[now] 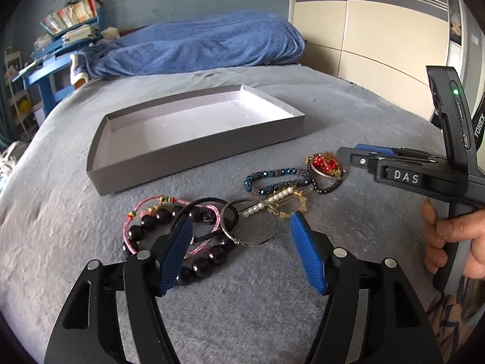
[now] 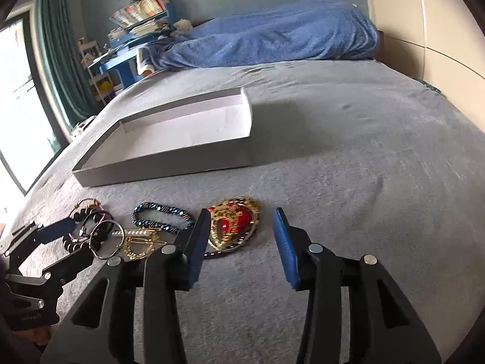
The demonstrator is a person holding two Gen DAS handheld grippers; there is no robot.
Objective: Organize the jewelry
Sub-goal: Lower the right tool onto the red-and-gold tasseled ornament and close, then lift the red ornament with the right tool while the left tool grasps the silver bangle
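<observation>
A heap of jewelry lies on the grey bedspread (image 1: 363,115) in front of an empty grey box (image 1: 194,148). My left gripper (image 1: 242,236) stands open low over a black bead bracelet (image 1: 151,221), a pink cord bracelet (image 1: 130,227) and a metal ring (image 1: 251,236). Beyond lie a pearl clip (image 1: 272,200) and a blue bead bracelet (image 1: 272,179). My right gripper (image 2: 242,230) is open around a red and gold pendant (image 2: 233,221); its left pad is at the pendant's edge and its right pad stands apart. The box (image 2: 163,163) lies just behind.
A rumpled blue blanket (image 1: 197,42) lies at the bed's far end. A blue shelf stacked with books (image 1: 60,45) stands at the far left and a cream wardrobe (image 1: 379,30) at the right. A bright window (image 2: 18,106) is on the left. A hand (image 1: 448,242) holds the right gripper's handle.
</observation>
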